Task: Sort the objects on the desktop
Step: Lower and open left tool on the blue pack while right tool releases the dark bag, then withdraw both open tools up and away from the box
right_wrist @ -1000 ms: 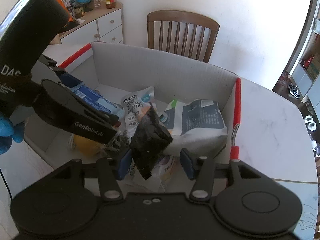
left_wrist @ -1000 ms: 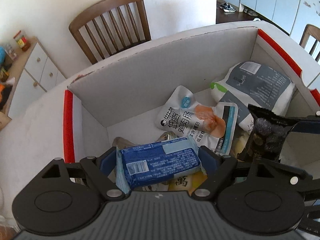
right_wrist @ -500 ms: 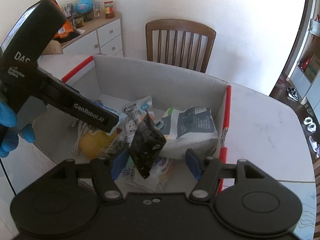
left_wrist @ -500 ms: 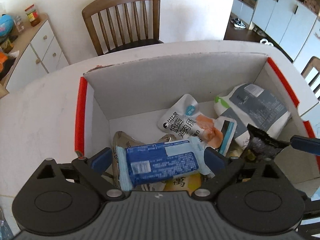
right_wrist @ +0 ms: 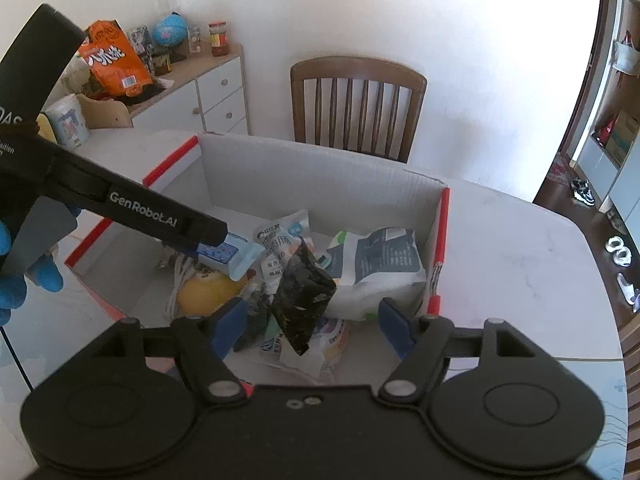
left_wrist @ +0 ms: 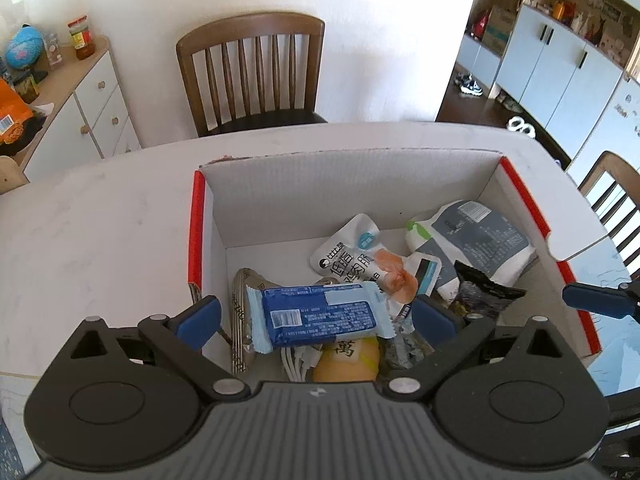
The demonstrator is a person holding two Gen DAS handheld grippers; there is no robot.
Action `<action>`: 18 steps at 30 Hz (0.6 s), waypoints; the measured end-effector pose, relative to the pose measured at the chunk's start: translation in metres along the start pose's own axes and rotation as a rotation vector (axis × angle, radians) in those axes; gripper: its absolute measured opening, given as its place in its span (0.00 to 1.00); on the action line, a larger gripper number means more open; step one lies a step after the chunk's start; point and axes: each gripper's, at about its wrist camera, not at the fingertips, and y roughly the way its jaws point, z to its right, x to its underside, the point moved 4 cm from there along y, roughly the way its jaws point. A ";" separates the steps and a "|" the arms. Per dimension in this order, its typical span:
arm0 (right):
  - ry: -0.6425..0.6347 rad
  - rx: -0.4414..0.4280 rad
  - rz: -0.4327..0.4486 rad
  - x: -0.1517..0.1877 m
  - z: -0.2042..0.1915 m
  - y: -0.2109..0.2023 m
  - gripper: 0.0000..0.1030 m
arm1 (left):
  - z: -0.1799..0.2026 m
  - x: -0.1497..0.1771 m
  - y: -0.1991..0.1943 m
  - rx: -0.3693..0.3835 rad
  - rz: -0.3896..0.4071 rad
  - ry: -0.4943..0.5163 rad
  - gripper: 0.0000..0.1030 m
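Left gripper [left_wrist: 316, 316] fingers spread wide and opening; blue pads clear of the blue snack bar [left_wrist: 314, 315], which sits between them on top of the pile, not pinched. Right gripper [right_wrist: 310, 322] fingers also spread and opening; the black packet [right_wrist: 302, 292] sits between them with gaps on both sides, no pad contact visible.

Everything is inside the open cardboard box [left_wrist: 360, 196], white inside with red-edged flaps, on the white tabletop [left_wrist: 100, 232].

Box contents, left to right in the left wrist view:
- silver wrapper [left_wrist: 242, 312] against the left wall, partly under the blue bar
- blue snack bar lying flat, long axis across the box, near the front-left corner
- yellow round item [left_wrist: 348, 356] just under the bar, front edge; white cord [left_wrist: 294, 360] beside it
- white pouch with black lettering [left_wrist: 352, 260] mid-box, touching the bar's right end
- black packet, right of centre, tilted, resting on other wrappers
- large white-and-grey bag [left_wrist: 476, 240] by the right wall, back-right area

Right wrist view: a blue-gloved hand [right_wrist: 24, 276] holds the left gripper over the box's left side. Wooden chair [left_wrist: 252, 72] past the far edge of the tabletop.
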 end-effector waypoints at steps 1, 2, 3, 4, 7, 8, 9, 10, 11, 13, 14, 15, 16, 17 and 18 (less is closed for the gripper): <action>0.003 -0.001 0.002 0.000 0.000 -0.001 0.73 | 0.000 0.001 -0.003 0.002 0.006 -0.002 1.00; 0.005 -0.002 0.004 0.001 0.000 -0.002 0.73 | 0.000 0.001 -0.006 0.006 0.013 -0.002 1.00; 0.007 -0.004 0.006 0.001 -0.001 -0.004 0.73 | 0.001 0.003 -0.010 0.009 0.017 -0.002 1.00; 0.007 -0.004 0.009 0.002 -0.002 -0.004 0.74 | 0.001 0.004 -0.012 0.013 0.021 -0.001 1.00; 0.009 -0.007 0.020 0.002 -0.004 -0.009 0.75 | 0.002 0.008 -0.019 0.021 0.034 -0.003 1.00; 0.012 -0.004 0.025 0.003 -0.005 -0.011 0.75 | 0.003 0.009 -0.021 0.023 0.038 -0.004 1.00; 0.014 -0.003 0.029 0.004 -0.006 -0.012 0.75 | 0.004 0.010 -0.023 0.026 0.041 -0.004 1.00; 0.017 -0.003 0.030 0.004 -0.006 -0.013 0.76 | 0.004 0.012 -0.025 0.029 0.046 -0.003 1.00; 0.021 -0.002 0.032 0.005 -0.006 -0.014 0.76 | 0.005 0.013 -0.027 0.028 0.051 0.000 1.00; 0.026 -0.005 0.036 0.007 -0.007 -0.017 0.76 | 0.007 0.016 -0.032 0.034 0.058 0.006 1.00; 0.026 -0.004 0.039 0.008 -0.007 -0.019 0.76 | 0.008 0.017 -0.033 0.038 0.060 0.008 1.00; 0.025 -0.005 0.043 0.008 -0.007 -0.021 0.76 | 0.008 0.018 -0.035 0.041 0.064 0.011 1.00; 0.025 -0.004 0.045 0.009 -0.008 -0.022 0.76 | 0.009 0.019 -0.037 0.042 0.068 0.012 1.00; 0.026 -0.003 0.049 0.010 -0.008 -0.024 0.76 | 0.010 0.021 -0.040 0.047 0.074 0.010 1.00; 0.027 -0.004 0.052 0.011 -0.008 -0.026 0.76 | 0.011 0.023 -0.042 0.049 0.076 0.009 1.00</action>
